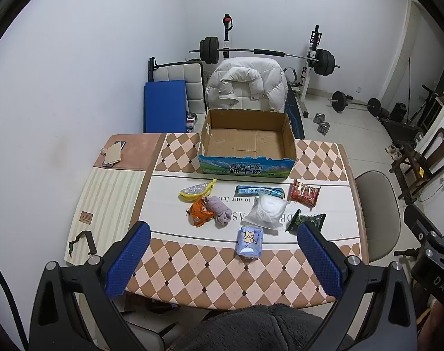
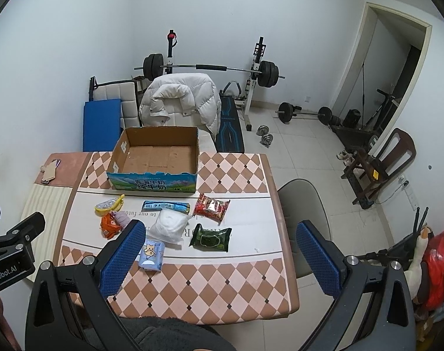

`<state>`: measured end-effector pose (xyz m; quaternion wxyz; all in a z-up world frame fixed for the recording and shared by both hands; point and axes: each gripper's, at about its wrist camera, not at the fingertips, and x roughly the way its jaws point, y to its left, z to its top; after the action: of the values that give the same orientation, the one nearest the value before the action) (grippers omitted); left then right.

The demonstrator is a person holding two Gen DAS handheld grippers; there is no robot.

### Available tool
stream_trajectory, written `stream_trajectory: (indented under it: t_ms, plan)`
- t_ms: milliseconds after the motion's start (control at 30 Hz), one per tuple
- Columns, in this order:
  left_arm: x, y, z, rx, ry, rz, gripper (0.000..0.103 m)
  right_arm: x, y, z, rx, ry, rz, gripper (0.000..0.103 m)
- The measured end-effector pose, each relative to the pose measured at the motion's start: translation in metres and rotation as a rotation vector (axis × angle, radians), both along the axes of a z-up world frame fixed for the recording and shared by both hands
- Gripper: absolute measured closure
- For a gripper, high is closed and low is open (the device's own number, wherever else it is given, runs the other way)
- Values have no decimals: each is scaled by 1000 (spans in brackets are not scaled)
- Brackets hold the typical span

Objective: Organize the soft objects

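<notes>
An open, empty cardboard box (image 1: 245,143) (image 2: 154,158) stands at the table's far side. In front of it lie soft items: a yellow pouch (image 1: 197,189), an orange packet (image 1: 200,212), a purple cloth (image 1: 220,211), a blue strip pack (image 1: 260,191), a red packet (image 1: 304,193), a white bag (image 1: 267,212), a dark green packet (image 2: 211,237) and a blue tissue pack (image 1: 249,241) (image 2: 152,256). My left gripper (image 1: 223,263) is open and empty above the near edge. My right gripper (image 2: 219,260) is open and empty, further right.
The table (image 1: 222,278) has a checked cloth. A phone and cardboard scraps (image 1: 113,152) lie at its far left, a black clip (image 1: 81,242) at its left edge. A chair with a white jacket (image 1: 246,87) stands behind the box; a grey chair (image 2: 303,219) is at right.
</notes>
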<state>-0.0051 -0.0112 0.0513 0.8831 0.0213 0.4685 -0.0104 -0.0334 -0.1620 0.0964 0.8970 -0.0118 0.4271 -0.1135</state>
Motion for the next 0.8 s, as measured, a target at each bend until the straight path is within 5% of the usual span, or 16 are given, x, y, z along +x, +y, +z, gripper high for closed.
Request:
stream_trajectory:
  t_ms: [333, 500, 600, 800]
  plan:
    - [2, 7, -7, -8, -8, 20, 1, 6, 10, 4, 24, 4, 13, 0]
    - [35, 38, -53, 25, 80, 88, 1, 31, 3, -24, 106, 66, 22, 0]
    - [61, 60, -96, 49, 158, 141, 1, 63, 9, -66, 130, 157, 38, 0]
    - [104, 92, -196, 57, 353, 175, 1, 127, 32, -202, 219, 424, 72, 0]
